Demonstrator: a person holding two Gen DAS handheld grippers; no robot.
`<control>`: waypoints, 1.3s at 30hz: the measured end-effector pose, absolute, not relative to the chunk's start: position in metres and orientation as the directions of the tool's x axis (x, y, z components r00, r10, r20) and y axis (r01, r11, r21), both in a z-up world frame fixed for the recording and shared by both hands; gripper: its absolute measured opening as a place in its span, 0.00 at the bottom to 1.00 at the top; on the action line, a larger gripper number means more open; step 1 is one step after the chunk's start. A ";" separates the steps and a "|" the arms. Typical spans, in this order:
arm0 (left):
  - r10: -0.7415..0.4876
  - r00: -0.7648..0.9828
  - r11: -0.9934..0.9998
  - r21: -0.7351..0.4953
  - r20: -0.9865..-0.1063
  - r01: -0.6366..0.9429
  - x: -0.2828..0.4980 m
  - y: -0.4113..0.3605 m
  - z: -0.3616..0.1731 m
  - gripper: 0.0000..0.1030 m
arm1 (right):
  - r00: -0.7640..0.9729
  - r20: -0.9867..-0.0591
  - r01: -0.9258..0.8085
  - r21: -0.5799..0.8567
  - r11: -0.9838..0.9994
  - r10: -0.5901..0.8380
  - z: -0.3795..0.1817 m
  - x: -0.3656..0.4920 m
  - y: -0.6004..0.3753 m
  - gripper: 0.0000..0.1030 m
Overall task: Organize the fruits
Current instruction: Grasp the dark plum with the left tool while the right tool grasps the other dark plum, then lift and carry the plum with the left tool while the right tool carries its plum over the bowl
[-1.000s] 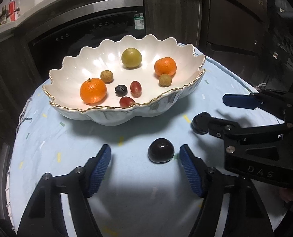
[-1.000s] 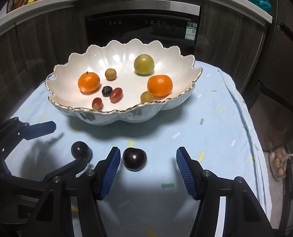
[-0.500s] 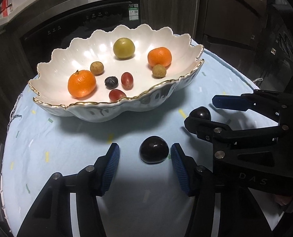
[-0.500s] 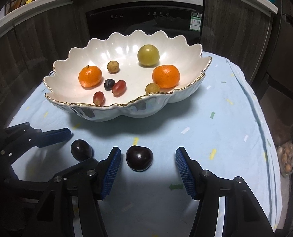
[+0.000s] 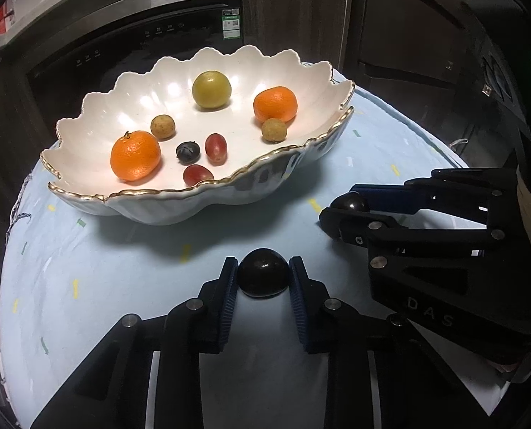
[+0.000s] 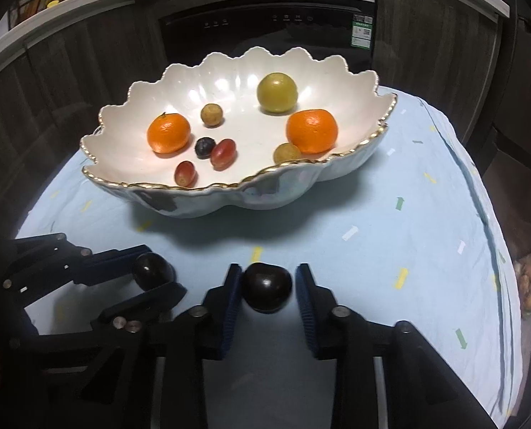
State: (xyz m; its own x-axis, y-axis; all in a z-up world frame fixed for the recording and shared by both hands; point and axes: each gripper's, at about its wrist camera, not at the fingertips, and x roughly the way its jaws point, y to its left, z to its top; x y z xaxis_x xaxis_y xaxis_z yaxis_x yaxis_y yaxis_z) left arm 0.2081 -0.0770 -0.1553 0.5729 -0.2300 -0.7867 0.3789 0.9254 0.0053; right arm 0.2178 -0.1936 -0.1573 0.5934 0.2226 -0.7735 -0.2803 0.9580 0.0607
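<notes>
A white scalloped bowl [image 5: 87,150] with a gold rim holds two oranges, a green fruit, two small brown fruits, two red grapes and a dark grape. It also shows in the right wrist view [image 6: 351,164]. My left gripper [image 5: 263,280] is shut on a dark plum [image 5: 263,277] on the blue cloth in front of the bowl. My right gripper [image 6: 267,287] stands around a second dark plum [image 6: 267,286]; the left pad touches it and a small gap shows at the right pad.
The round table wears a light blue cloth [image 6: 390,250] with coloured flecks. A dark oven front [image 5: 140,28] and cabinets stand behind it. A bag of small fruits [image 6: 530,286] lies beyond the table's right edge.
Both grippers have closed in: the left one has shut onto its plum, the right one has narrowed around its plum. Both have moved closer to the bowl.
</notes>
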 end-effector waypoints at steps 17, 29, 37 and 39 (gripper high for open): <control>-0.194 0.582 0.938 0.024 -0.790 0.345 0.205 -0.068 -0.145 0.28 | 0.625 -0.755 -0.259 0.038 0.965 0.198 -0.147 0.212 -0.196 0.28; -0.193 0.612 0.945 0.023 -0.767 0.327 0.198 -0.059 -0.121 0.28 | 0.656 -0.732 -0.249 0.023 0.968 0.186 -0.126 0.201 -0.194 0.28; -0.189 0.634 0.954 0.011 -0.750 0.299 0.194 -0.045 -0.103 0.28 | 0.678 -0.710 -0.254 0.016 0.967 0.190 -0.108 0.194 -0.187 0.28; -0.189 0.640 0.957 0.005 -0.745 0.289 0.196 -0.041 -0.098 0.28 | 0.685 -0.704 -0.254 0.012 0.967 0.188 -0.103 0.192 -0.186 0.28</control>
